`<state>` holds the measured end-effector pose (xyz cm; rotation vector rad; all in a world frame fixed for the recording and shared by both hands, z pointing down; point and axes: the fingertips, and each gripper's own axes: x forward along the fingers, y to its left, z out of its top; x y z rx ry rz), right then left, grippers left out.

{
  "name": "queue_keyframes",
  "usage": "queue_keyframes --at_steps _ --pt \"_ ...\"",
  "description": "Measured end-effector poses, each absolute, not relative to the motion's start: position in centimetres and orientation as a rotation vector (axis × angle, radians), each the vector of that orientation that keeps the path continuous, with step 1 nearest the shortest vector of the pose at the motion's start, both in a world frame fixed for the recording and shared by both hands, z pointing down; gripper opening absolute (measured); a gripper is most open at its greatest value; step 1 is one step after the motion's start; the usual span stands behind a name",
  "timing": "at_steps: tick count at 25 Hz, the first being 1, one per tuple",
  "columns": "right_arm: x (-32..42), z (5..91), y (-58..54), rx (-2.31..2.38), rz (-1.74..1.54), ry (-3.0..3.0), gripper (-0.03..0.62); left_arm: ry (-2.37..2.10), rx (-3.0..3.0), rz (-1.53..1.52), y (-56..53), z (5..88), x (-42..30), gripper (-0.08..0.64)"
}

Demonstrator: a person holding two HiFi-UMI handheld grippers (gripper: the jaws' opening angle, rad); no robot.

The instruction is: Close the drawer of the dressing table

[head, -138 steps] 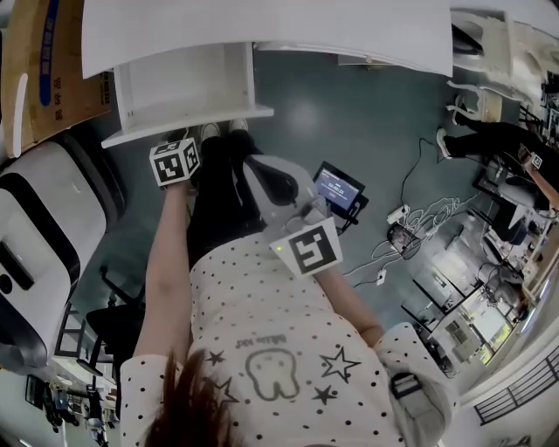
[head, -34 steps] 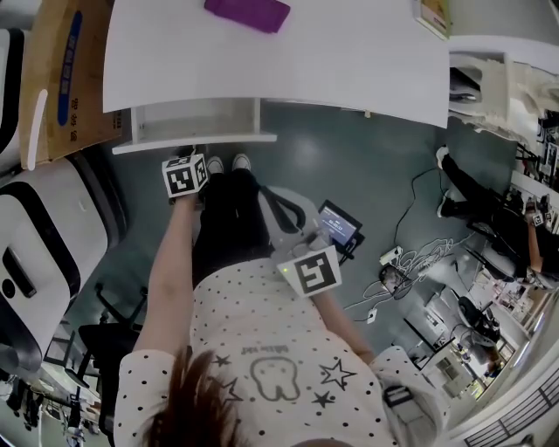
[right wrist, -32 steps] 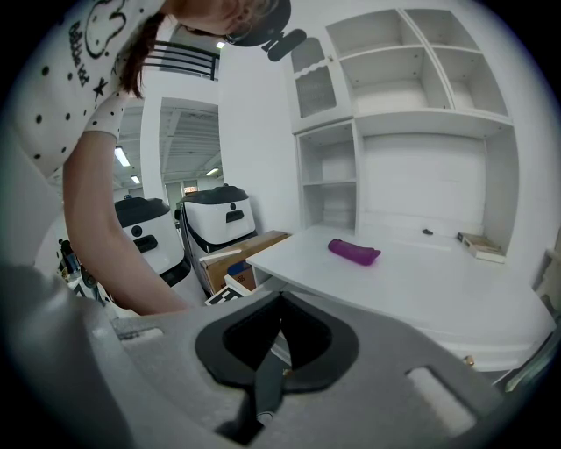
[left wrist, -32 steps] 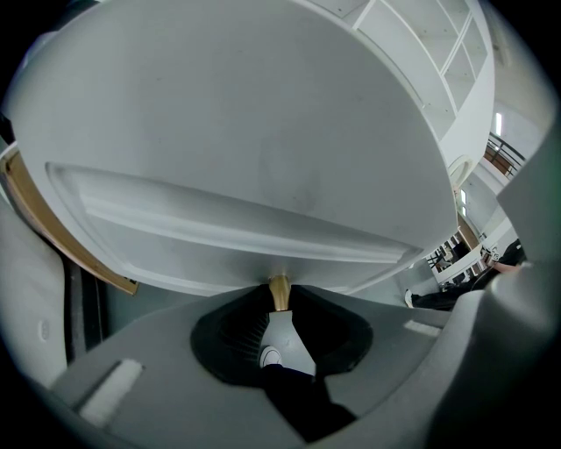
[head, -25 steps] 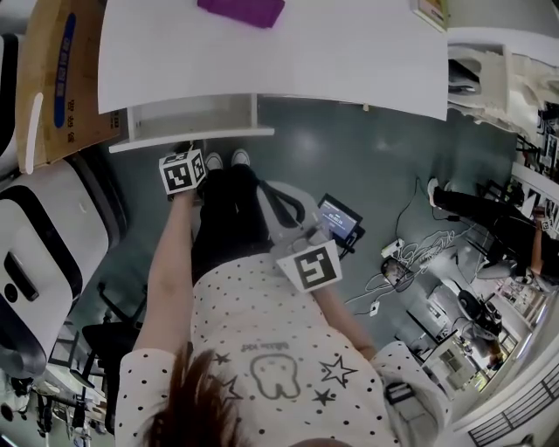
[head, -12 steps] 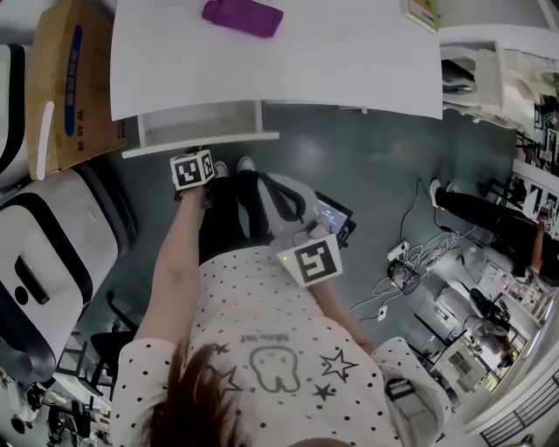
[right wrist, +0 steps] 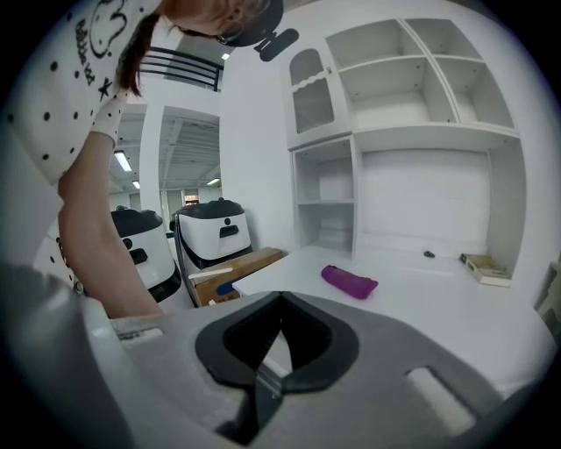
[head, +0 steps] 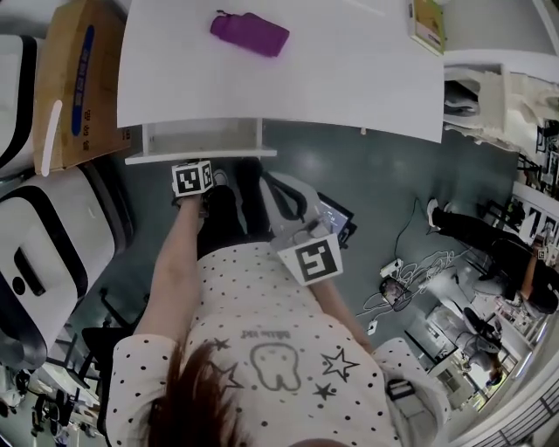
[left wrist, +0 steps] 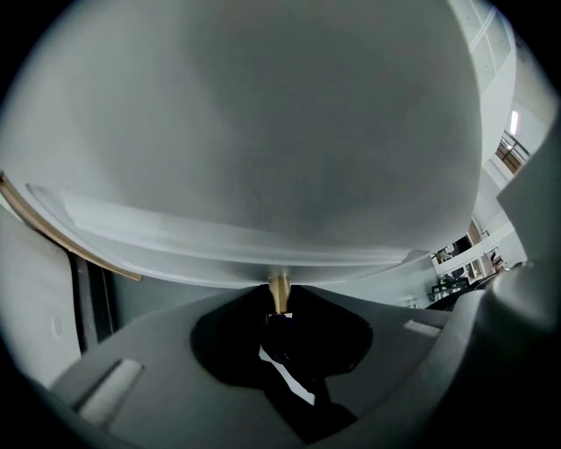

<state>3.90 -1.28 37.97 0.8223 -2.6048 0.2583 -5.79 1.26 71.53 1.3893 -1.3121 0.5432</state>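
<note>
White worktop point(head: 349, 79) carries one purple pouch point(head: 249, 33) and one book point(head: 427, 24); one cardboard box point(head: 74, 79) stands beside it, its print too small to read. Below, the drawer point(head: 201, 140) sticks out less than before. My left hand-held gripper point(left wrist: 279, 309) is clamped on its single brass knob point(left wrist: 279, 289); my right hand-held gripper point(right wrist: 280, 300) is closed, empty

A glossy grey-green floor point(head: 349, 175) carried loose cables point(head: 410, 284). A cardboard box point(head: 74, 79) and rounded white-and-black machines point(head: 52, 253) stood at the left. Strip lights point(right wrist: 123, 160) shone beyond a white wall point(right wrist: 254, 149).
</note>
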Motion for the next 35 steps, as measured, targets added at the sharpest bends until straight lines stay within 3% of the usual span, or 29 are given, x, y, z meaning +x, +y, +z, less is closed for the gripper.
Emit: queue_keyframes --at_steps 13,35 --pt "7.2 37.4 -7.6 0.709 0.218 -2.7 -0.005 -1.416 1.332 0.531 1.2 71.6 -6.2 0.077" --pt "6.7 37.0 -7.5 0.657 0.152 -2.724 -0.005 -1.401 1.372 0.566 0.9 70.9 -6.8 0.077"
